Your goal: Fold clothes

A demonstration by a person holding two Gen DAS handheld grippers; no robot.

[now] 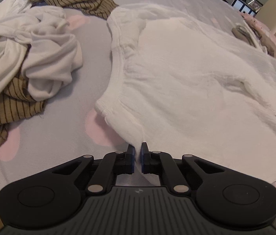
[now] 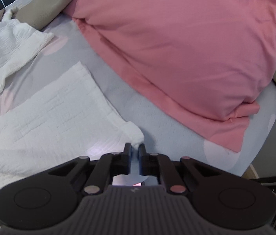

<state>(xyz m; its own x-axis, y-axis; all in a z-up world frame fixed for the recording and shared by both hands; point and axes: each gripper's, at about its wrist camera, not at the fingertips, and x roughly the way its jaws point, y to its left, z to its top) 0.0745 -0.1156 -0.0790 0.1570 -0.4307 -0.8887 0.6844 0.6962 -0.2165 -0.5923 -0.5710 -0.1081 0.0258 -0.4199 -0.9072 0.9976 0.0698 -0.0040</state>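
Left to right across the bed, operator.

Far left: one heap of unfolded clothes. You can count two garments in it for certain, a white top bunched on a brown striped one; the striped cloth also shows at the far edge, and whether that is a second piece cannot be told.

Centre: one white crinkled garment lies spread flat on the sheet. Its ribbed band runs away from you along its left side, and its long axis goes off from your left claw toward the far right.

Your left claw is clamped on the near edge of that garment, just below the band's near end; a pinch of white cloth stands between the pads.

Your right claw is clamped on a near corner of white crinkled cloth, most likely the same garment's other end. The cloth spreads away to its left; bare sheet lies to its right.

Far right: one pink pillow, well apart from the corner you hold, and one beige pillow behind it.

Judgement: both near corners are gripped, each hand on its own, so the fold should carry them away from you over the garment's body. Mind the pink pillow.
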